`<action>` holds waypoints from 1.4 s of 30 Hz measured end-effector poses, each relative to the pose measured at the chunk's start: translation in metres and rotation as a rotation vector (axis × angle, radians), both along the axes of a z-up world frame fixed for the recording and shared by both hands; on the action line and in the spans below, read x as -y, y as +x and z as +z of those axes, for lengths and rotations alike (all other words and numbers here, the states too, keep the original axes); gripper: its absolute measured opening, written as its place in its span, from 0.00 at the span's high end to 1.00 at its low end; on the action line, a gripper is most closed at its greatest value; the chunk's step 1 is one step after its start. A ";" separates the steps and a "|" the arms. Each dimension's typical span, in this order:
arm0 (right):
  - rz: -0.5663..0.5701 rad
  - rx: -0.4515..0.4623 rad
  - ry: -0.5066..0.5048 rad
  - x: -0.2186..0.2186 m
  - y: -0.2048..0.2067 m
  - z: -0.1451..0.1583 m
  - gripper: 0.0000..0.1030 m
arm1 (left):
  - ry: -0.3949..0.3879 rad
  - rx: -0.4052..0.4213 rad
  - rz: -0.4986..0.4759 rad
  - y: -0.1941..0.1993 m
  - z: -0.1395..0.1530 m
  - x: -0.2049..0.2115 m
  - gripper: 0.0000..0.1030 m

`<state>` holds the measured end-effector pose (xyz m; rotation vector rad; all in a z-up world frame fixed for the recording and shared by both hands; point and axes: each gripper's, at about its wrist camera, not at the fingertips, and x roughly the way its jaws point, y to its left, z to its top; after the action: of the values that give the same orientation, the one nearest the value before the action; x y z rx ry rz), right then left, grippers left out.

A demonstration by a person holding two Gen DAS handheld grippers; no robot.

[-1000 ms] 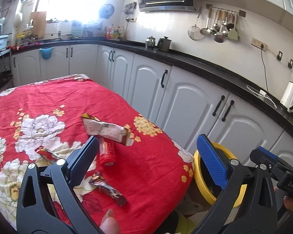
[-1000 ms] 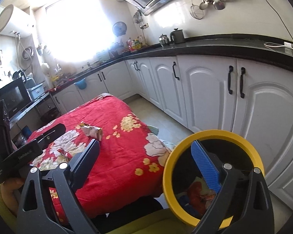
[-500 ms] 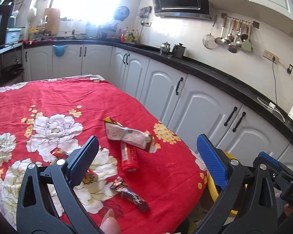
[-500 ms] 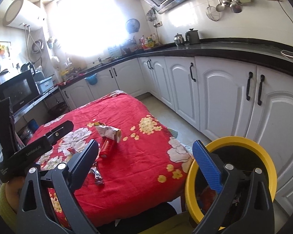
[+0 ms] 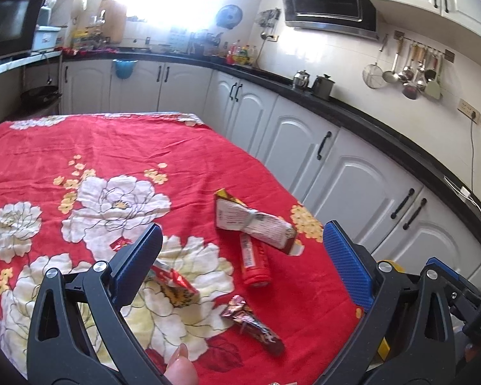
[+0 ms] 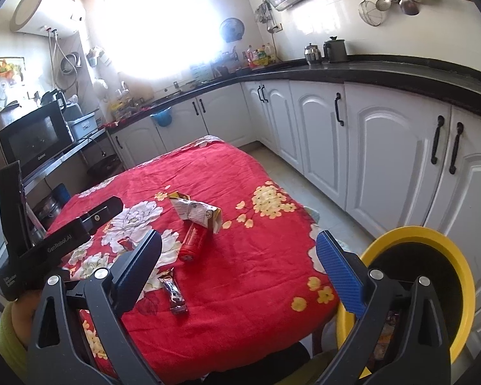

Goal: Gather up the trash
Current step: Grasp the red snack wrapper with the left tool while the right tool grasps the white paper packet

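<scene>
Trash lies on the red flowered tablecloth [image 5: 118, 147]: a crushed carton [image 5: 255, 223] [image 6: 197, 211], a red tube [image 5: 254, 261] [image 6: 194, 240], a dark candy wrapper [image 5: 253, 324] [image 6: 173, 293] and a red-orange wrapper [image 5: 173, 284]. My left gripper [image 5: 240, 269] hovers open above them, holding nothing. My right gripper [image 6: 237, 268] is open too, over the table's near right corner. The yellow-rimmed bin [image 6: 439, 282] [image 5: 389, 264] stands on the floor right of the table, with some trash inside.
White cabinets [image 6: 384, 160] under a black counter [image 5: 368, 128] run along the right, with a strip of tiled floor [image 6: 308, 189] between them and the table. A microwave [image 6: 32, 138] sits at the far left. The left gripper's body [image 6: 54, 243] shows in the right wrist view.
Both grippers have swung left and up from the bin toward the table. The trash now sits more central in both views, and the bin has slid to the right edge.
</scene>
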<state>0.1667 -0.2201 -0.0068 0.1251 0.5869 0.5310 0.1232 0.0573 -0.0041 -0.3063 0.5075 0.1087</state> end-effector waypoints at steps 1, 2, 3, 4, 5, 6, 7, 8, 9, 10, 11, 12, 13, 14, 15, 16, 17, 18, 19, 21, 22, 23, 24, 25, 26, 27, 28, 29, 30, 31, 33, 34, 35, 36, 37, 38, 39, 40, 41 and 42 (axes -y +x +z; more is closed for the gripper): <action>0.006 -0.004 -0.001 -0.003 0.003 -0.001 0.09 | -0.003 -0.005 0.007 0.001 -0.002 -0.003 0.11; 0.007 -0.009 -0.003 -0.006 0.006 -0.003 0.09 | -0.008 -0.012 0.019 0.002 -0.004 -0.007 0.11; 0.008 -0.016 -0.003 -0.008 0.009 -0.004 0.09 | -0.014 -0.018 0.030 0.003 -0.007 -0.012 0.11; 0.015 -0.026 0.002 -0.010 0.013 -0.006 0.09 | -0.019 -0.023 0.037 0.004 -0.008 -0.015 0.11; 0.018 -0.034 0.001 -0.013 0.017 -0.008 0.09 | -0.032 -0.032 0.048 0.005 -0.012 -0.020 0.11; 0.021 -0.038 -0.003 -0.016 0.020 -0.010 0.09 | -0.041 -0.038 0.052 0.006 -0.015 -0.024 0.11; 0.024 -0.041 -0.007 -0.018 0.022 -0.012 0.09 | -0.052 -0.046 0.057 0.007 -0.018 -0.028 0.11; 0.026 -0.045 -0.011 -0.021 0.026 -0.014 0.09 | -0.066 -0.060 0.070 0.009 -0.023 -0.033 0.11; 0.029 -0.051 -0.014 -0.024 0.030 -0.016 0.09 | -0.072 -0.067 0.077 0.009 -0.026 -0.036 0.11; 0.030 -0.056 -0.016 -0.027 0.033 -0.017 0.09 | -0.080 -0.078 0.086 0.011 -0.030 -0.040 0.11; 0.033 -0.062 -0.018 -0.029 0.036 -0.019 0.09 | -0.084 -0.084 0.092 0.011 -0.033 -0.042 0.11; 0.038 -0.068 -0.019 -0.032 0.038 -0.021 0.09 | -0.089 -0.092 0.097 0.012 -0.036 -0.045 0.11; 0.042 -0.073 -0.023 -0.035 0.042 -0.023 0.09 | -0.092 -0.098 0.102 0.013 -0.039 -0.048 0.11; 0.045 -0.073 -0.029 -0.038 0.046 -0.024 0.09 | -0.093 -0.103 0.106 0.013 -0.041 -0.049 0.11; 0.049 -0.076 -0.035 -0.041 0.049 -0.026 0.09 | -0.094 -0.107 0.107 0.014 -0.043 -0.050 0.11; 0.056 -0.081 -0.041 -0.045 0.053 -0.028 0.09 | -0.094 -0.113 0.110 0.015 -0.046 -0.052 0.11; 0.061 -0.085 -0.044 -0.048 0.056 -0.030 0.09 | -0.094 -0.119 0.112 0.016 -0.048 -0.053 0.11; 0.065 -0.090 -0.048 -0.051 0.059 -0.031 0.09 | -0.095 -0.122 0.114 0.017 -0.050 -0.055 0.11; 0.071 -0.095 -0.056 -0.056 0.063 -0.034 0.09 | -0.099 -0.128 0.117 0.018 -0.052 -0.056 0.11; 0.085 -0.105 -0.068 -0.064 0.071 -0.039 0.09 | -0.105 -0.135 0.118 0.020 -0.056 -0.059 0.11; 0.090 -0.110 -0.072 -0.067 0.073 -0.041 0.09 | -0.108 -0.139 0.119 0.020 -0.057 -0.060 0.11; 0.099 -0.117 -0.076 -0.072 0.078 -0.044 0.09 | -0.113 -0.140 0.118 0.021 -0.059 -0.062 0.11; 0.101 -0.119 -0.080 -0.075 0.080 -0.046 0.09 | -0.115 -0.141 0.117 0.022 -0.060 -0.063 0.11; 0.106 -0.122 -0.086 -0.079 0.083 -0.048 0.10 | -0.118 -0.142 0.116 0.022 -0.061 -0.063 0.11; 0.116 -0.126 -0.093 -0.083 0.087 -0.051 0.13 | -0.124 -0.145 0.114 0.023 -0.063 -0.064 0.11; 0.120 -0.130 -0.097 -0.086 0.091 -0.053 0.13 | -0.132 -0.148 0.114 0.024 -0.065 -0.066 0.11; 0.129 -0.137 -0.101 -0.090 0.095 -0.055 0.15 | -0.139 -0.151 0.114 0.024 -0.066 -0.067 0.11; 0.134 -0.142 -0.105 -0.093 0.099 -0.057 0.16 | -0.145 -0.155 0.115 0.024 -0.068 -0.068 0.11; 0.140 -0.149 -0.104 -0.097 0.103 -0.060 0.16 | -0.152 -0.158 0.116 0.025 -0.070 -0.069 0.12; 0.144 -0.154 -0.104 -0.099 0.105 -0.062 0.17 | -0.162 -0.162 0.116 0.025 -0.071 -0.070 0.14; 0.153 -0.167 -0.104 -0.104 0.111 -0.065 0.19 | -0.179 -0.169 0.121 0.026 -0.075 -0.073 0.15; 0.158 -0.175 -0.104 -0.108 0.114 -0.067 0.20 | -0.184 -0.172 0.124 0.025 -0.076 -0.074 0.17; 0.164 -0.179 -0.102 -0.110 0.117 -0.069 0.20 | -0.192 -0.175 0.125 0.026 -0.078 -0.076 0.18; 0.169 -0.183 -0.100 -0.113 0.119 -0.070 0.21 | -0.201 -0.179 0.127 0.026 -0.080 -0.077 0.20; 0.173 -0.188 -0.099 -0.115 0.121 -0.071 0.23 | -0.214 -0.185 0.128 0.026 -0.082 -0.078 0.22; 0.179 -0.194 -0.096 -0.117 0.123 -0.073 0.25 | -0.221 -0.191 0.130 0.026 -0.084 -0.079 0.24; 0.182 -0.200 -0.095 -0.119 0.125 -0.074 0.26 | -0.227 -0.197 0.133 0.026 -0.086 -0.080 0.27; 0.185 -0.203 -0.095 -0.120 0.126 -0.074 0.29 | -0.235 -0.202 0.137 0.026 -0.088 -0.081 0.30; 0.192 -0.209 -0.091 -0.123 0.127 -0.075 0.32 | -0.239 -0.205 0.140 0.026 -0.089 -0.082 0.31; 0.196 -0.211 -0.088 -0.124 0.128 -0.076 0.34 | -0.242 -0.209 0.144 0.027 -0.091 -0.083 0.33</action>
<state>0.2945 -0.0956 -0.0826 0.0399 0.8331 0.6860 0.1502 0.1404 -0.0950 -0.5727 0.7078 0.2210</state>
